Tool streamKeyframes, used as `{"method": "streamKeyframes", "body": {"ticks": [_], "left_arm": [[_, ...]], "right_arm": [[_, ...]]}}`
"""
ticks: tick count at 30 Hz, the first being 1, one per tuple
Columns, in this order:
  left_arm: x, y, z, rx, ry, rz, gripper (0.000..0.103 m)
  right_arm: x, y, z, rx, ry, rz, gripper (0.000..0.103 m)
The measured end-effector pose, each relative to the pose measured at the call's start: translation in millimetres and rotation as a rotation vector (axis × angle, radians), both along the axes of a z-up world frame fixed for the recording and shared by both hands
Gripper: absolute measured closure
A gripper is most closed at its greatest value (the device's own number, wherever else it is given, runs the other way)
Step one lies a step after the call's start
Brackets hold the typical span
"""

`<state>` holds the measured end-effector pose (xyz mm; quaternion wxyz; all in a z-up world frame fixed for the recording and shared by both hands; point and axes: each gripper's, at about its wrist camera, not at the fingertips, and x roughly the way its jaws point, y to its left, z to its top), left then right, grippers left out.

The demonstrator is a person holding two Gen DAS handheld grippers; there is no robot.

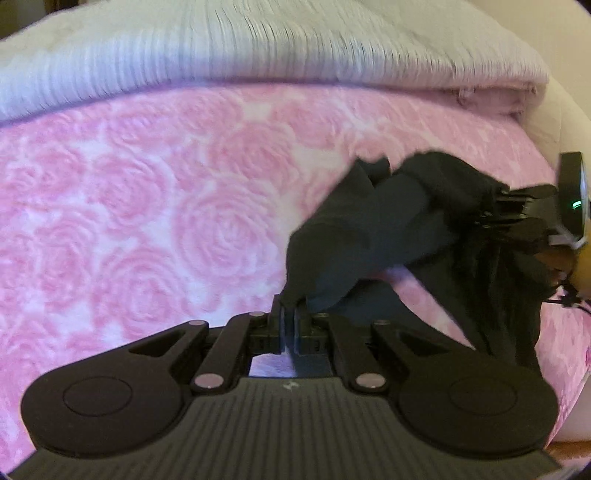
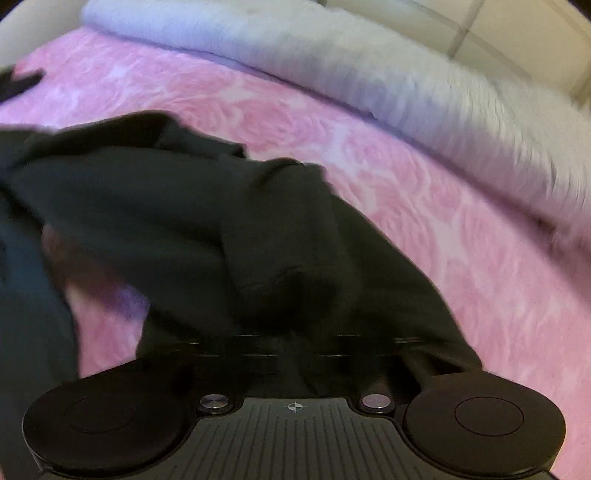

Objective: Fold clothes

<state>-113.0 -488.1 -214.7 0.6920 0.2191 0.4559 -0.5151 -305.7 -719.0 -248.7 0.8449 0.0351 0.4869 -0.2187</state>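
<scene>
A black garment (image 1: 369, 229) hangs bunched above a pink rose-patterned bedspread (image 1: 147, 206). My left gripper (image 1: 290, 314) is shut on one edge of it, low in the left wrist view. The cloth stretches up and right to my right gripper (image 1: 517, 210), seen at the right edge, which also pinches it. In the right wrist view the black garment (image 2: 184, 221) drapes over my right gripper (image 2: 295, 343) and hides its fingers. The frames are motion-blurred.
A folded white ribbed blanket (image 1: 258, 55) lies along the far side of the bed, also in the right wrist view (image 2: 369, 74). Pink bedspread (image 2: 480, 240) spreads to the right of the garment. A pale wall or headboard (image 2: 517, 29) stands behind.
</scene>
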Motion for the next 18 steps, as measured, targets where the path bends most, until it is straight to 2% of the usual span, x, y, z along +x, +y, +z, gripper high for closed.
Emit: {"method": "streamKeyframes", "body": {"ticks": [2,5,8,11,18], "left_arm": [[2.1,11.6,19.5,-0.035,-0.021,0.013,0.101],[1.5,33.9,57.8,-0.081,-0.068,0.026,0.101],[0.6,66.9,104.6,-0.128,-0.116,0.037,0.101],[-0.5,106.1,151.5,-0.174,-0.149,0.035,0.101],[6.7,200.7,253.6,-0.294,-0.264,0.062,0.101]], "right_arm": [[-20.3,-5.9,29.0,0.036,-0.073,-0.025,0.094],[-63.4,-2.7,97.6,0.021,-0.17,-0.038,0.094],[-113.2,6.9,168.5,0.011,-0.272,-0.098,0.094],[-159.9,36.7,228.7,-0.021,-0.349,-0.156,0.094],[-246.5,134.8,333.7,-0.114,-0.502,-0.34,0.094]]}}
